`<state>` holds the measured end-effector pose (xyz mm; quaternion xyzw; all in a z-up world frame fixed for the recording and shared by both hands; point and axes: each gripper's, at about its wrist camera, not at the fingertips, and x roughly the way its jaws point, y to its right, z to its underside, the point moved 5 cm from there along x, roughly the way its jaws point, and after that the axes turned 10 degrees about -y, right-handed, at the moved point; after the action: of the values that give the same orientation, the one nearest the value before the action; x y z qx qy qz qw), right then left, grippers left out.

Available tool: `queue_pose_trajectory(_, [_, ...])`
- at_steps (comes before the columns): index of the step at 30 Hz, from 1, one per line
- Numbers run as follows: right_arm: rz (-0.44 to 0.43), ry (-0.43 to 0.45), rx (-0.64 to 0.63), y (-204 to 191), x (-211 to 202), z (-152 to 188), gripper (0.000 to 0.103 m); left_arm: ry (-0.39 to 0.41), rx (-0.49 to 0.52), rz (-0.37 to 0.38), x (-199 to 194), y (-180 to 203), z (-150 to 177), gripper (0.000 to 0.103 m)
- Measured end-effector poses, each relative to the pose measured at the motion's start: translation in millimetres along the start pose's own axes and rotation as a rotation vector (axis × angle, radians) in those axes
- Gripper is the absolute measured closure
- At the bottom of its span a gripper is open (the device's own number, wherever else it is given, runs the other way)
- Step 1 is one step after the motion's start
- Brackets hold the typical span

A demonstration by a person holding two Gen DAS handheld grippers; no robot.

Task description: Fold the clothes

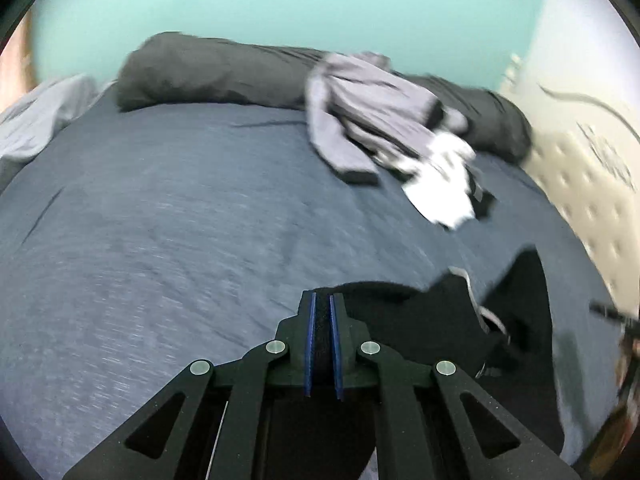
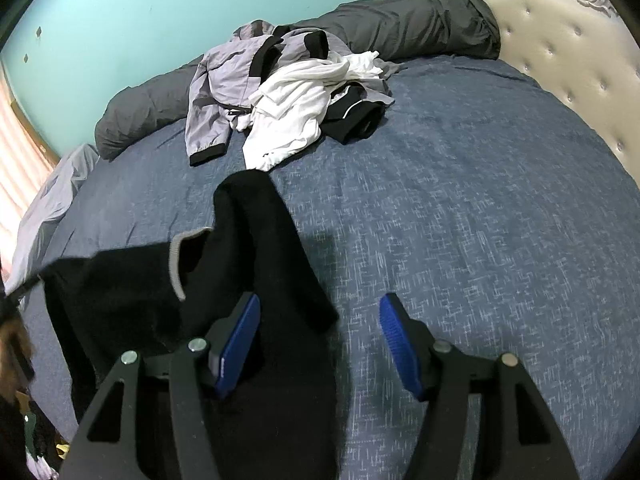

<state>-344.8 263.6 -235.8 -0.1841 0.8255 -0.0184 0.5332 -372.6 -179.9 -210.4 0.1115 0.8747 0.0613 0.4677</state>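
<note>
Pinched tight, the left gripper [image 1: 322, 312] holds a fold of the black sweater [image 2: 256, 240], while the right gripper [image 2: 320, 308] is spread wide over one sleeve, not squeezing it. Soft and fuzzy, the sweater lies at the near side of the blue bedspread [image 2: 480, 200], its grey-trimmed collar [image 2: 178, 264] curling up. Lots of flat blue room lies ahead. Far off, a crumpled pile of clothes [image 2: 288, 92] rests against a long grey pillow [image 2: 420, 24].
</note>
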Motion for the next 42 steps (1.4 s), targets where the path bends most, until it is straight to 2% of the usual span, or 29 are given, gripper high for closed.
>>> queue_pose_trajectory(2, [0.001, -0.006, 0.0, 0, 5, -2, 0.04, 0.004, -0.066, -0.052, 6, -22, -5, 0.103])
queue_pose_trajectory(3, [0.002, -0.011, 0.0, 0, 8, -2, 0.04, -0.026, -0.074, -0.056, 15, -26, -4, 0.103])
queue_pose_trajectory(5, [0.005, -0.02, 0.0, 0, 13, -3, 0.04, -0.092, -0.086, -0.06, 34, -35, 1, 0.103])
queue_pose_trajectory(7, [0.009, -0.032, 0.0, 1, 20, -3, 0.04, -0.107, -0.054, -0.051, 40, -31, 8, 0.103])
queue_pose_trajectory(13, [0.027, -0.075, 0.001, 8, 43, 1, 0.04, -0.113, -0.043, 0.042, 50, -4, 33, 0.102])
queue_pose_trajectory(20, [0.085, -0.153, 0.008, 25, 77, 15, 0.04, -0.094, 0.017, 0.078, 52, 47, 73, 0.098])
queue_pose_trajectory(23, [0.088, -0.174, 0.017, 31, 89, 22, 0.04, -0.09, -0.015, 0.116, 57, 57, 91, 0.097])
queue_pose_trajectory(28, [-0.021, -0.203, -0.021, 14, 105, 32, 0.04, -0.096, -0.056, 0.146, 66, 61, 116, 0.096])
queue_pose_trajectory(29, [-0.042, -0.208, -0.045, 6, 108, 35, 0.044, -0.096, -0.057, 0.145, 68, 60, 121, 0.096])
queue_pose_trajectory(30, [-0.064, -0.213, -0.068, -3, 111, 39, 0.063, -0.1, -0.056, 0.144, 69, 60, 124, 0.096])
queue_pose_trajectory(32, [-0.101, -0.22, -0.111, -20, 116, 45, 0.086, -0.109, -0.058, 0.149, 71, 58, 132, 0.096])
queue_pose_trajectory(33, [-0.115, -0.211, -0.123, -28, 116, 47, 0.095, -0.113, -0.061, 0.154, 71, 57, 133, 0.096])
queue_pose_trajectory(34, [-0.141, -0.198, -0.139, -40, 116, 49, 0.1, -0.115, -0.058, 0.155, 71, 57, 134, 0.096])
queue_pose_trajectory(36, [-0.161, -0.181, -0.172, -61, 116, 51, 0.102, -0.103, -0.044, 0.152, 68, 57, 135, 0.096])
queue_pose_trajectory(38, [-0.218, -0.178, -0.203, -82, 116, 53, 0.103, -0.092, -0.034, 0.148, 65, 57, 134, 0.096])
queue_pose_trajectory(42, [-0.305, -0.227, -0.254, -113, 119, 63, 0.103, -0.082, -0.035, 0.144, 60, 52, 134, 0.096])
